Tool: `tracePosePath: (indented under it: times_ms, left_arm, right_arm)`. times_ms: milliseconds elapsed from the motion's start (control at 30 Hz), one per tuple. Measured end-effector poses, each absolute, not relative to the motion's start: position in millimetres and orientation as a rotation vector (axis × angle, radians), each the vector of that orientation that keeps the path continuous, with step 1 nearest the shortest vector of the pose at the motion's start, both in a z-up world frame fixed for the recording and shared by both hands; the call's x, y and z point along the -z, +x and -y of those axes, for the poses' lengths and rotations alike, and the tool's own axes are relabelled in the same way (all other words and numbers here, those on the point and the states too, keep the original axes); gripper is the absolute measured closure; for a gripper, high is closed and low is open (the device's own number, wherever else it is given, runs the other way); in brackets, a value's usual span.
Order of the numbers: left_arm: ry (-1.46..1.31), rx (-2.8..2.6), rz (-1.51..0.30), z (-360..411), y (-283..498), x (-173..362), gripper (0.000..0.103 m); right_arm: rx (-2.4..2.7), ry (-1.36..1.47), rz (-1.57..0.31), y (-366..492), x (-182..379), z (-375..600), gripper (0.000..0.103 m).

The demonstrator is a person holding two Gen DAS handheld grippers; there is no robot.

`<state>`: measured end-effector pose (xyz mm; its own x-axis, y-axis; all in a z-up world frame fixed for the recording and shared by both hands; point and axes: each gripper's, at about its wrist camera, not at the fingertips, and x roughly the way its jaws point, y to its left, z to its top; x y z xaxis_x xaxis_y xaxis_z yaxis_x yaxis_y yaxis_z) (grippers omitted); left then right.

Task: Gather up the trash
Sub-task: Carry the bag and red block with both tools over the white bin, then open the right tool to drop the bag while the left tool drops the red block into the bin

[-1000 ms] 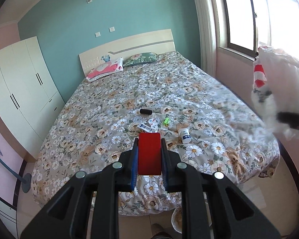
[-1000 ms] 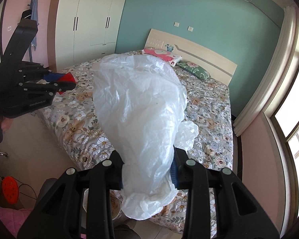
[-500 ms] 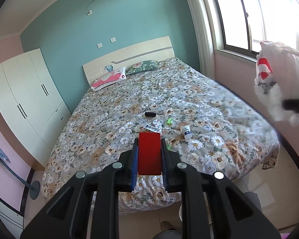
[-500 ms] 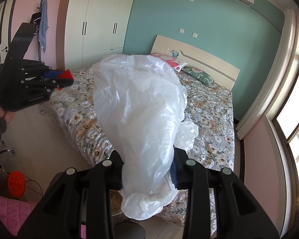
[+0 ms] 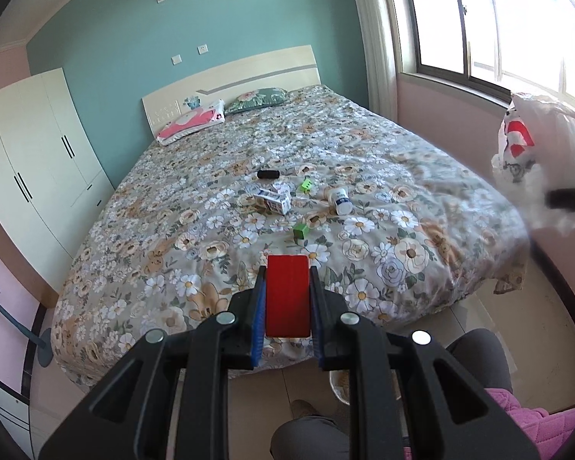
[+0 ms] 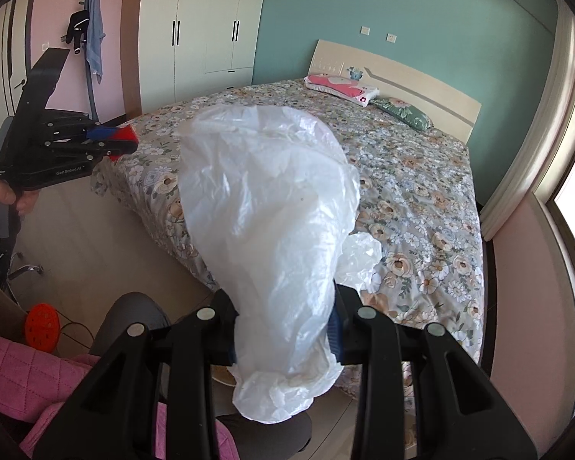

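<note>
Left gripper [image 5: 287, 306] pinches a flat red card-like piece [image 5: 287, 295] over the near edge of the bed [image 5: 421, 161]; right gripper [image 6: 283, 329] is clamped on a bunched white plastic bag [image 6: 264, 211] held up at the right. The red piece looks light, stiff, maybe slick, best held by its side edges, while the bag is limp and crinkly, best taken at the gathered mouth. Remaining trash sits mid-bed: small cartons [image 5: 274, 199], white bottle [image 5: 339, 200], green bits [image 5: 301, 232], a black tube [image 5: 268, 174], all probably light.

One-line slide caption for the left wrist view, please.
Left gripper holds a red card above the bed; trash remains near the white bottle.
</note>
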<state>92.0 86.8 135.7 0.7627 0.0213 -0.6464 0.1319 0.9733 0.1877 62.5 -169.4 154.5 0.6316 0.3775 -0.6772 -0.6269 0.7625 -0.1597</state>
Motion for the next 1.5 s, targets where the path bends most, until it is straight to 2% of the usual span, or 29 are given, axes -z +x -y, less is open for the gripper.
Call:
tracePosePath:
  times_ms: [367, 1067, 1500]
  left_arm:
    - [0.130, 0.181, -0.925, -68.9, 114.6, 7.0, 0.081]
    - [-0.028, 0.204, -1.273, -54.7, 167.0, 242.8, 0.081]
    - [-0.159, 0.184, -1.410, -55.5, 211.4, 357.4, 0.081]
  right_arm:
    - [-0.664, -0.352, -0.891, 77.2, -19.5, 148.6, 0.068]
    - [-0.673, -0.181, -1.325, 140.3, 250.9, 101.7, 0.068]
    - [-0.558, -0.097, -1.481, 188.9, 373.4, 84.7, 0.068]
